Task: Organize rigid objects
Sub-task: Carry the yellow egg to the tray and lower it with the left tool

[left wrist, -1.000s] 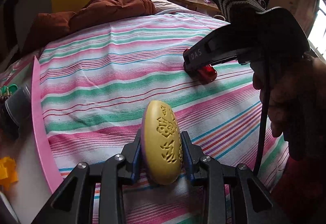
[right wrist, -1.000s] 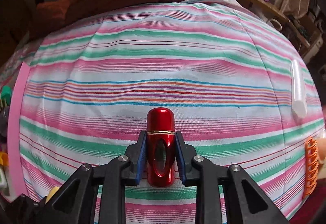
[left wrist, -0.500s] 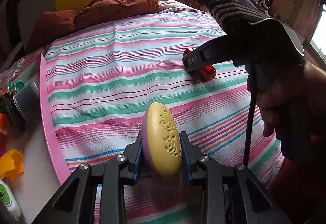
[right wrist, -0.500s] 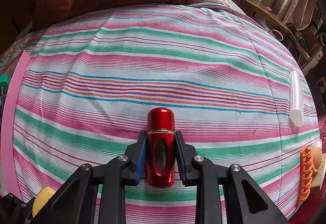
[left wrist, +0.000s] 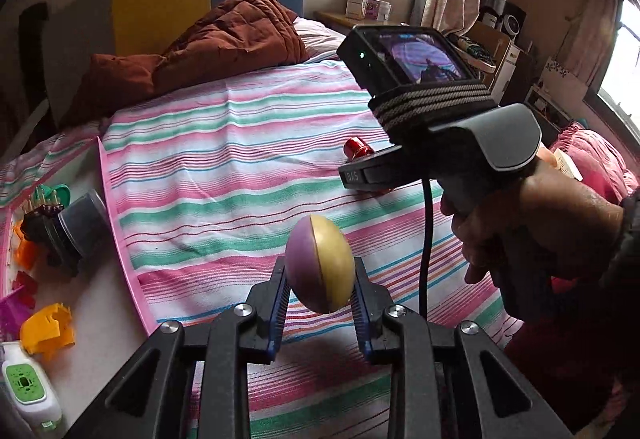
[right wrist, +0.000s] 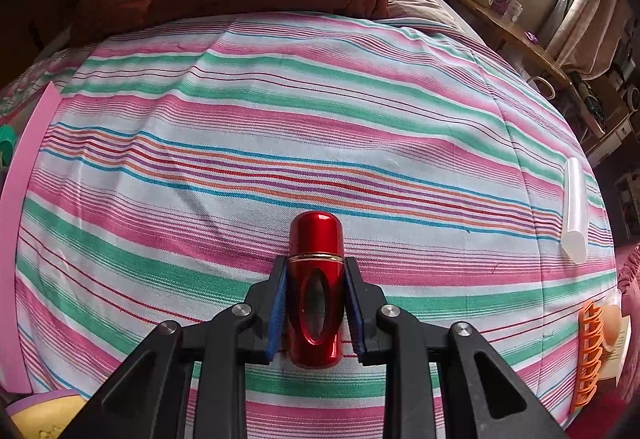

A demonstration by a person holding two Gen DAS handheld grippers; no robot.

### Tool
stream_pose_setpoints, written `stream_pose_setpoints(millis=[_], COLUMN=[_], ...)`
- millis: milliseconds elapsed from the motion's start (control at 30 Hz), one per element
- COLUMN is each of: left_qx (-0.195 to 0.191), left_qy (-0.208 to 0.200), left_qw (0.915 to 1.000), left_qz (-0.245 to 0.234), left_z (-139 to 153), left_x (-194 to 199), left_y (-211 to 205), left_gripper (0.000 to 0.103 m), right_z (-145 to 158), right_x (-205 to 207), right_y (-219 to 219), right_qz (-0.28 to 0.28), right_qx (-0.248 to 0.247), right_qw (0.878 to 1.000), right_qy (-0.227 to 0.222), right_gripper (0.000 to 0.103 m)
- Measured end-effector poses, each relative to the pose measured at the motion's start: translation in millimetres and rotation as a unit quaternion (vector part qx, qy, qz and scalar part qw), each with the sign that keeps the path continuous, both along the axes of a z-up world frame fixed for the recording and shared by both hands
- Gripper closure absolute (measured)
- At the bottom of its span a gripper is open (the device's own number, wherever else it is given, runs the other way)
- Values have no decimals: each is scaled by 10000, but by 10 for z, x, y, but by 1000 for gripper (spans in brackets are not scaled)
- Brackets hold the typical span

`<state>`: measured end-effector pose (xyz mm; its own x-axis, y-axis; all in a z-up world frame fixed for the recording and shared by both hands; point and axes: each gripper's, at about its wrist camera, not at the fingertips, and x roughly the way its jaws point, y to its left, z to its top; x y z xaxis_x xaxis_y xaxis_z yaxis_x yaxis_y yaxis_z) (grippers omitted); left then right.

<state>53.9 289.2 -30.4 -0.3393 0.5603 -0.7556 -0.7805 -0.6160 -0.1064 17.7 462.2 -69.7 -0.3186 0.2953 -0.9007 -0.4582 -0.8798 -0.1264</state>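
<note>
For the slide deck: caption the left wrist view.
Left claw grips a purple-and-yellow egg above the striped bedsheet, beside the pink tray.

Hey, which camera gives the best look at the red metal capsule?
The right wrist view: the red capsule lies centred, clamped in the right gripper. The left wrist view shows only its end past that gripper's body.

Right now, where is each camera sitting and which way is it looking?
Left wrist: on the left gripper, looking down across the striped bed; it shows its fingers on the egg, plus the right hand.
Right wrist: on the right gripper, facing down at the bed; fingers on the red tube.
Shared: bed, red tube, brown quilt, pink tray rim.
</note>
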Motion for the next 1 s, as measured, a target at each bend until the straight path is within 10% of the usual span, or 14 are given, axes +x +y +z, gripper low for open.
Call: stream_pose_setpoints(millis=[667,1000], left_qx=[474,752], left_qy=[-4,-330], left_qw=[9986,9886], left_qz=[225,1259], left_z=[407,515], left_x=[4,-453], left_y=[-392,-1304], left_gripper=[74,74], right_z=[-5,-10], right_x=[-30,-51], right_y=[-29,-53], right_qz=[80,134], right_qx=[155,279], right_qw=[9998,9995], right_qy=[-38,-85], right_gripper=[77,77])
